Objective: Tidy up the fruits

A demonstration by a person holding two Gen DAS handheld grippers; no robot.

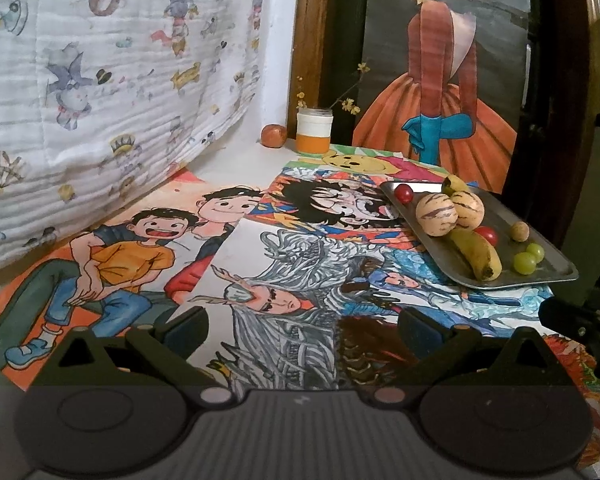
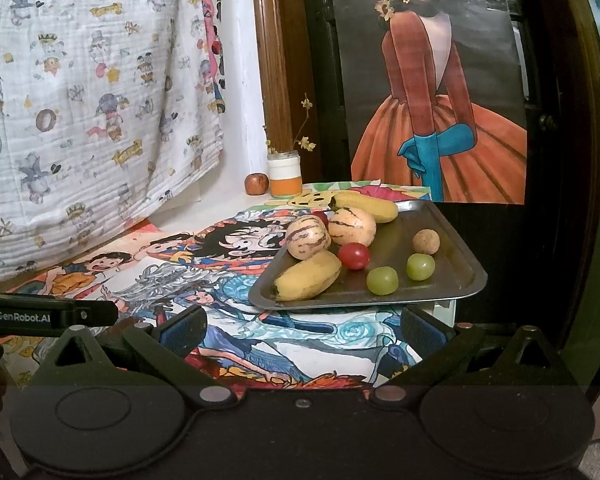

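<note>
A metal tray (image 2: 456, 292) (image 1: 548, 276) at the table's right holds two bananas (image 2: 308, 276) (image 1: 476, 256), two striped pepino melons (image 2: 308, 238) (image 1: 436, 212), two red cherry tomatoes (image 2: 354, 256) (image 1: 486, 235), two green grapes (image 2: 382, 280) (image 1: 525, 263) and a brown longan (image 2: 426, 241) (image 1: 519, 231). My left gripper (image 1: 302, 330) is open and empty over the drawings, left of the tray. My right gripper (image 2: 304, 330) is open and empty just in front of the tray.
Cartoon drawings (image 1: 148, 248) cover the table. A white-and-orange jar (image 1: 315, 132) (image 2: 285, 178) with twigs and a small apple (image 1: 274, 136) (image 2: 257, 184) stand at the back. A printed cloth (image 1: 100, 80) hangs on the left. A painted panel (image 2: 440, 100) stands behind the tray.
</note>
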